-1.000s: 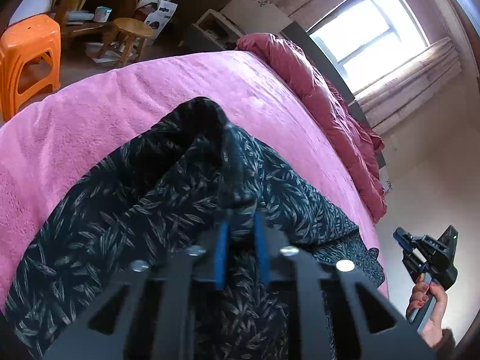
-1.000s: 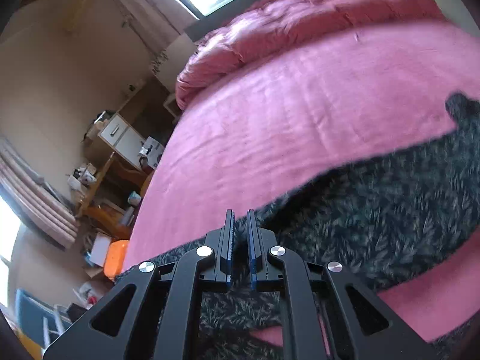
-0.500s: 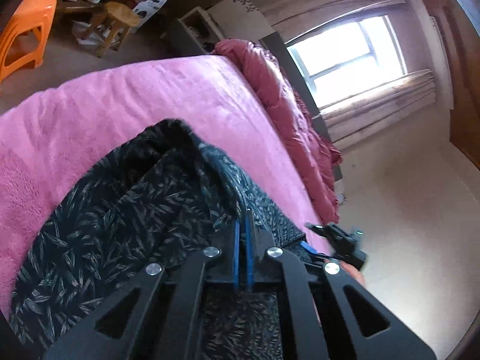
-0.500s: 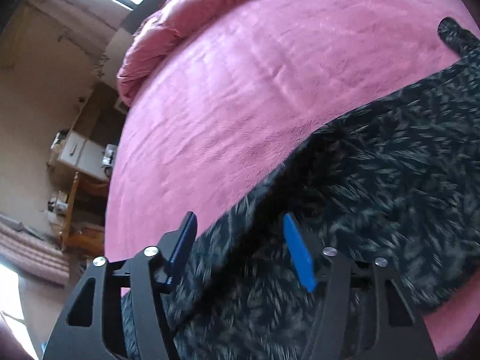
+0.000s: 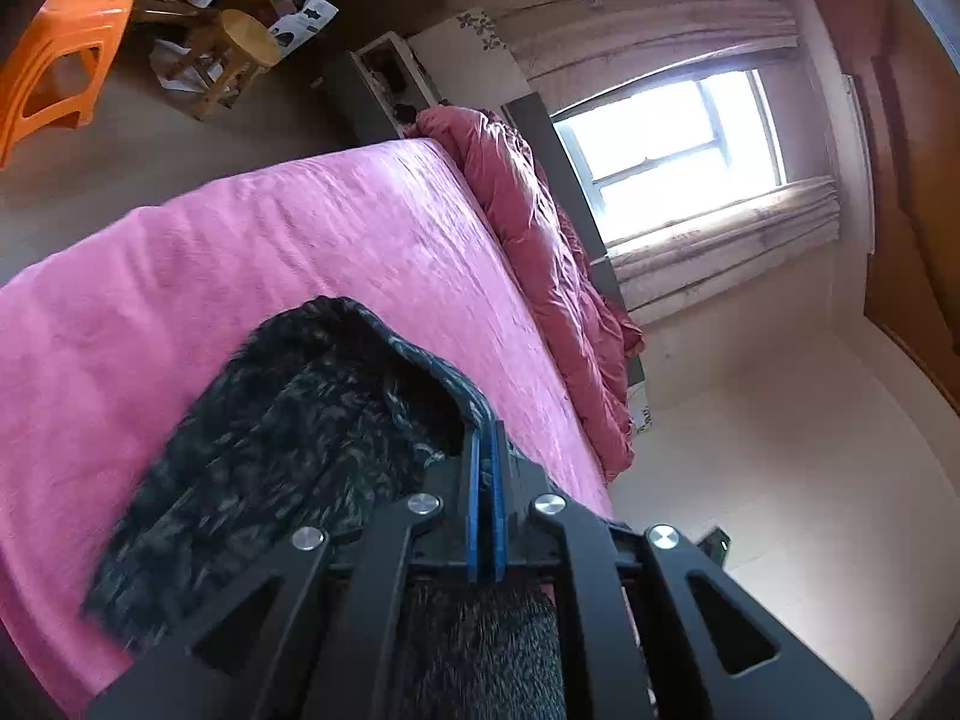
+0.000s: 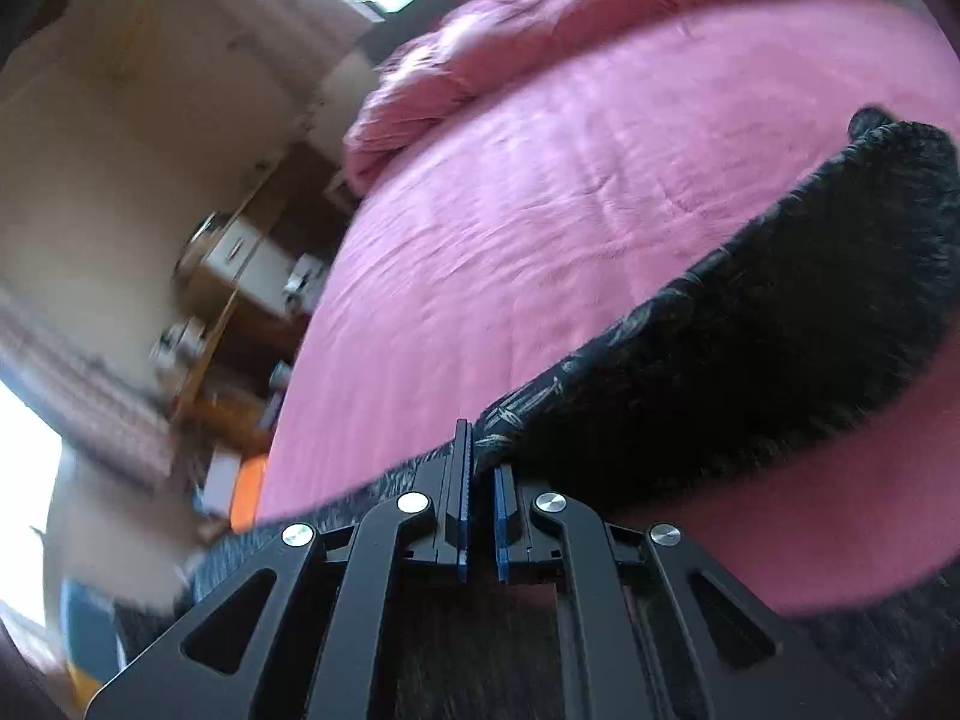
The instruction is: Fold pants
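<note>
Left hand-held gripper point(image 5: 485, 456) is clamped on an edge of the dark leaf-print pants point(image 5: 288, 456), blue pads pressed together with the fabric fold pinched between them. From there the pants drape down and away across the pink bed point(image 5: 312, 240), one rounded end lying flat on the bed top (print blurred in this view). Right hand-held gripper point(image 6: 480, 468) also has its jaws pinched on the pants point(image 6: 750, 348), pads nearly touching with a strip of fabric caught at the tips; the cloth runs off to the right as a raised band over the bed point(image 6: 510, 228), pink showing on both sides of it. More dark fabric sits under both grippers' bodies at the bottom of each view. A bunched red quilt point(image 5: 540, 240) lies along the bed's far side next to the window point(image 5: 678, 144). On the floor beyond the bed: an orange plastic stool point(image 5: 60, 54) and a round wooden stool point(image 5: 240, 54).
</note>
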Tool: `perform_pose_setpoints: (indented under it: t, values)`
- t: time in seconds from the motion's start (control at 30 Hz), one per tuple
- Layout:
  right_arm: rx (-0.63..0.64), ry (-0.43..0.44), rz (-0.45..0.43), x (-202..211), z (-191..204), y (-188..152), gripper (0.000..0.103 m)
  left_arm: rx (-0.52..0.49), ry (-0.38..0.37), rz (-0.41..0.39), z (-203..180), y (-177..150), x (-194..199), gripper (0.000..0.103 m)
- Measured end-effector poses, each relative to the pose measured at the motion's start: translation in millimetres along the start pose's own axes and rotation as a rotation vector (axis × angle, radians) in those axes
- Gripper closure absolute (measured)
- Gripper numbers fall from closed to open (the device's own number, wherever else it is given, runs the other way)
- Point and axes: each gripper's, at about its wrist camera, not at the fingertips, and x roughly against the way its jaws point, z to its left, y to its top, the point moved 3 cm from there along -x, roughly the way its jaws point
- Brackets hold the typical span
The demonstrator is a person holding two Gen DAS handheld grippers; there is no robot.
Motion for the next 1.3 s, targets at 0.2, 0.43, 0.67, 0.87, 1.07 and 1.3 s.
perform_pose_setpoints:
  t: [0.2, 0.43, 0.67, 0.87, 1.07, 1.3]
  values:
    - [0.106, 0.042, -0.016, 57.9, 10.0, -77.6, 0.098, 0.024, 0.038, -0.018, 15.7, -14.9, 35.9, 0.101]
    - [0.153, 0.016, 0.010, 74.5, -8.8, -175.2, 0.098, 0.049, 0.131, -0.019, 41.8, -37.4, 57.5, 0.100]
    - [0.093, 0.035, 0.024, 46.8, -45.6, -213.5, 0.098, 0.028, 0.249, -0.001, 52.0, -49.1, 53.4, 0.088]
    - [0.073, 0.077, 0.017, 48.7, -50.5, -211.2, 0.098, -0.053, 0.260, 0.006, 36.8, -56.8, 51.5, 0.050]
    - [0.102, 0.024, 0.020, 48.3, -43.0, -204.6, 0.098, -0.141, 0.410, 0.033, 31.1, -58.8, 39.1, 0.070]
    - [0.160, -0.004, -0.019, 59.2, -20.5, -192.1, 0.098, -0.122, 0.469, 0.049, 35.1, -52.9, 40.8, 0.100]
